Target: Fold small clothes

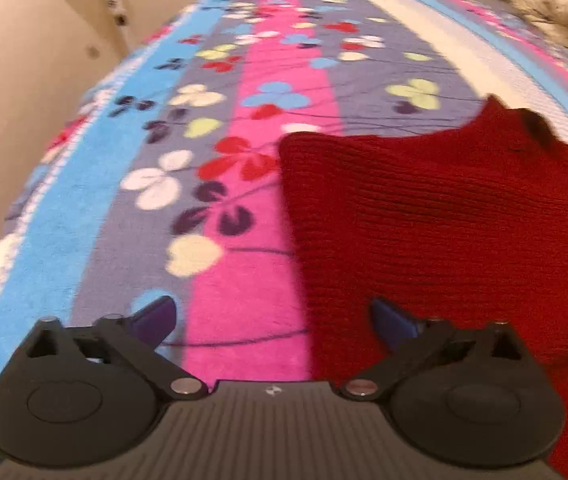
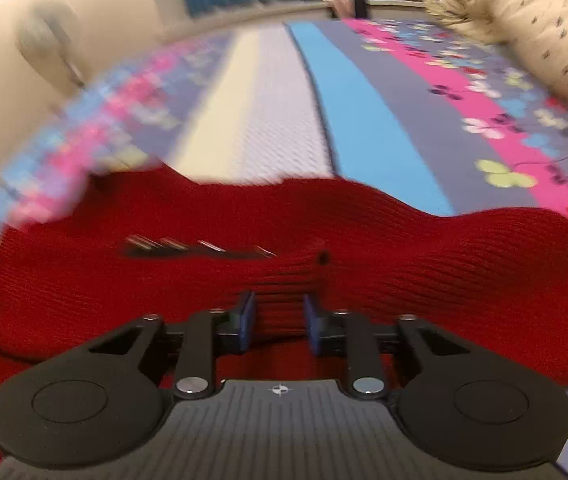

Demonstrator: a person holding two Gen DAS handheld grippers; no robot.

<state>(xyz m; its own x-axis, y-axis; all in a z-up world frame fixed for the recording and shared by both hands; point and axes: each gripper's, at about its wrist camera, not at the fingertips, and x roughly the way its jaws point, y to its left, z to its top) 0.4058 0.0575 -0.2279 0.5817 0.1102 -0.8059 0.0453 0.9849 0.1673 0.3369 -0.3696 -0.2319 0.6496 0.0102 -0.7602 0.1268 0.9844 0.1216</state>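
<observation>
Red knit garment [image 2: 364,248] lies flat on the bed [image 1: 243,80], straight under right hand-held gripper [image 2: 277,322], jaws nearly closed pinching a fold of knit; left hand-held gripper [image 1: 273,320], wide open and empty, straddles its left edge.

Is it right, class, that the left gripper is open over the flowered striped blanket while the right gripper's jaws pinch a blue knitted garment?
Not quite. The knitted garment is red, not blue, as the right wrist view shows. The rest holds: the left gripper is open over the flowered striped blanket, and the right gripper pinches the knit.
</observation>
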